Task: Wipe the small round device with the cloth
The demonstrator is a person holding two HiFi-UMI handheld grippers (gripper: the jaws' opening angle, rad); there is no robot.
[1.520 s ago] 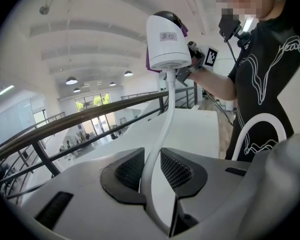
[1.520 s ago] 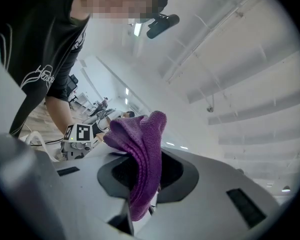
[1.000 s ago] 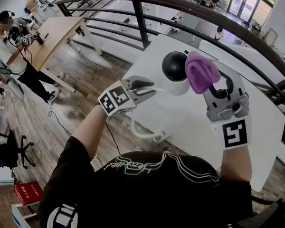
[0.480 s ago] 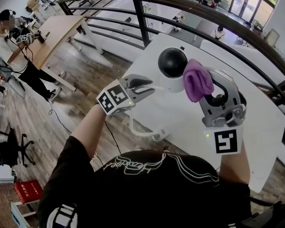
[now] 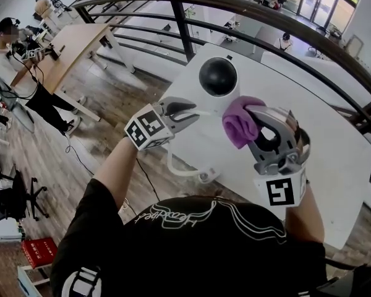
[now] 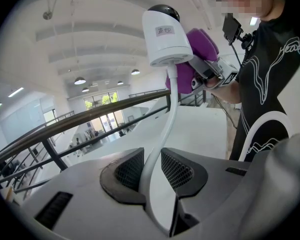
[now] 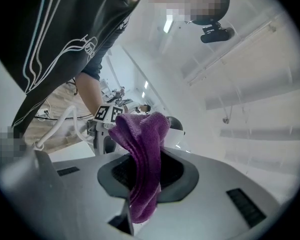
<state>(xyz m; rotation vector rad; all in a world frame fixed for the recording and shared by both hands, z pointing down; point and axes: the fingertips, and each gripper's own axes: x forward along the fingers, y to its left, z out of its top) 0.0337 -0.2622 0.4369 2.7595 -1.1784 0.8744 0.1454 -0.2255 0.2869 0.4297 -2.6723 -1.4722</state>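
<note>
The small round device (image 5: pixel 217 79), a white body with a black dome on top, is being held up over the far left corner of the table (image 5: pixel 334 147). It is not resting on the table, since its underside is being shown in the air in the left gripper view. It is being carried by its stiff white cable (image 6: pixel 162 134), which is being pinched between the closed jaws of the left gripper (image 5: pixel 196 112). The rest of the cable is being left to loop past the table's near left edge.

The purple cloth (image 5: pixel 240 124) is being clamped, bunched, in the jaws of the right gripper (image 5: pixel 250 125) and is being held just beside the device's lower white side. Whether it is touching there cannot be told.

Wiping is judged to be under way rather than finished: the cloth is being presented to the body only, and the black dome and the far side are being left uncovered. No dirt or streak is being shown, so how much is already cleaned cannot be read — a pass over the dome is probably what is left.
</note>
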